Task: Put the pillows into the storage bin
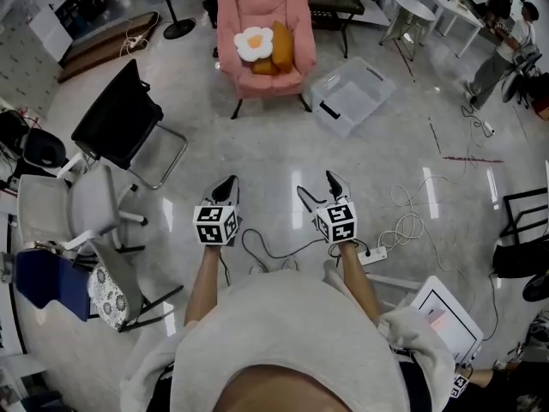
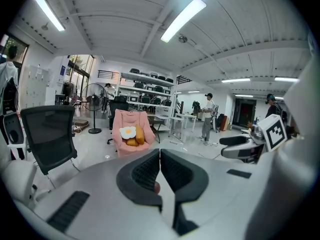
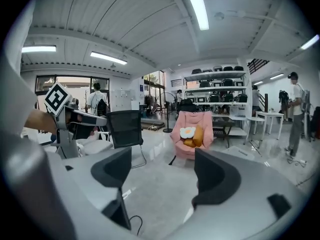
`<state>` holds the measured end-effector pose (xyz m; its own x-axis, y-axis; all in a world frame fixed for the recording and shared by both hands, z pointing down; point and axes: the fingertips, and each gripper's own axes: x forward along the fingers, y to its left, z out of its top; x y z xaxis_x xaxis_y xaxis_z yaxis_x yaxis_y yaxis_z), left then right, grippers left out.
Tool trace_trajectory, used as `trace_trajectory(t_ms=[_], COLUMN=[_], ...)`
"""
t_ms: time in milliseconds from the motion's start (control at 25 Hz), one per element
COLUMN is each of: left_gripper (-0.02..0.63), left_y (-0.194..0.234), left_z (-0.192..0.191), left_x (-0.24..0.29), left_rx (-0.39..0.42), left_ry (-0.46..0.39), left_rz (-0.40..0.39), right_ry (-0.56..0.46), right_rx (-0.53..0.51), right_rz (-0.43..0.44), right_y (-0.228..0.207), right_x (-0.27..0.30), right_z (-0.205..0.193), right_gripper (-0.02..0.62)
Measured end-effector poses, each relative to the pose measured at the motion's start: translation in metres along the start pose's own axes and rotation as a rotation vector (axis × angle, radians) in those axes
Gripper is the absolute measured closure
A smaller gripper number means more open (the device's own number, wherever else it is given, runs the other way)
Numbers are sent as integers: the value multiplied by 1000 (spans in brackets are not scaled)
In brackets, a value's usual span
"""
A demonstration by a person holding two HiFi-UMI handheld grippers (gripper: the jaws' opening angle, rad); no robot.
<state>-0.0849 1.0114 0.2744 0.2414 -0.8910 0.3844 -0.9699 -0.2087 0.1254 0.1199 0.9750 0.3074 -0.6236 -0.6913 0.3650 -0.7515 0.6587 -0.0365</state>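
A fried-egg pillow (image 1: pixel 253 43) and orange pillows (image 1: pixel 281 48) lie on the seat of a pink armchair (image 1: pixel 296 11) across the floor from me. To the armchair's right, a clear, lidless storage bin (image 1: pixel 352 97) stands on the floor. My left gripper (image 1: pixel 225 187) is held in mid-air, shut with nothing between its jaws (image 2: pixel 160 156). Beside it, my right gripper (image 1: pixel 317 189) is open and holds nothing (image 3: pixel 162 169). Both point toward the armchair, far short of it. The egg pillow (image 2: pixel 128 132) (image 3: pixel 188 132) shows small and distant in both gripper views.
A black office chair (image 1: pixel 120 123) and grey chairs (image 1: pixel 86 204) stand to the left. Cables (image 1: pixel 412 221) and a power strip (image 1: pixel 373 256) lie on the floor to the right. A fan stand (image 1: pixel 178 28), white tables (image 1: pixel 420 11) and a person (image 1: pixel 506 54) are at the back.
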Motion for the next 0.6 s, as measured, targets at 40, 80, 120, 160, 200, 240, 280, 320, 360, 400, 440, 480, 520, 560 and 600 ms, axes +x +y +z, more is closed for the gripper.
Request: trace_trajectory(t_ms=[40,80,120,160,200,240,280,320,360,400,440,480,520,560,600], left_gripper=[594,594,594,594,594,594,594,594,594,594,594,594,594,594,594], left_y=[-4,-8,-13,-18,-22,-26,-29,-32,-33,-33,-33,-32,-30,-28,-25], left_z=[0,0,0,-1,-2,-2,-3,-5,-8,-10,-13,-15,-16,-15,-14], left_x=[1,1,3,4,7,9,10,11,12,13,15,17,20,22,26], left_rx=[-3,-5,-5,-4,-2,-1,-1,-2,-4,-6,-8,-10,-12,-14,-17], left_ry=[-1,-2,-3,-5,-7,-8,-7,-4,1,7,12,17,19,19,19], left_rz=[1,2,2,2,3,3,4,6,8,10,12,15,18,21,23], right_ry=[4,7,9,10,11,12,14,18,21,23,25,26,28,28,28], right_rx=[0,0,-1,-2,-4,-6,-6,-6,-6,-7,-7,-8,-8,-9,-9], right_rz=[1,1,1,2,3,5,6,8,10,11,13,13,14,14,14], right_y=[-2,-4,-7,-10,-13,-16,-18,-20,-21,-23,-25,-26,-29,-31,-33], right_x=[-2,-5,-7,-8,-8,-8,-8,-8,-7,-6,-4,-2,1,4,8], right_z=[-2,-4,-7,-10,-12,-14,-16,-17,-19,-20,-20,-21,-22,-21,-20], right_gripper=[216,218,219,224,224,225,227,227,232,233,236,238,242,245,247])
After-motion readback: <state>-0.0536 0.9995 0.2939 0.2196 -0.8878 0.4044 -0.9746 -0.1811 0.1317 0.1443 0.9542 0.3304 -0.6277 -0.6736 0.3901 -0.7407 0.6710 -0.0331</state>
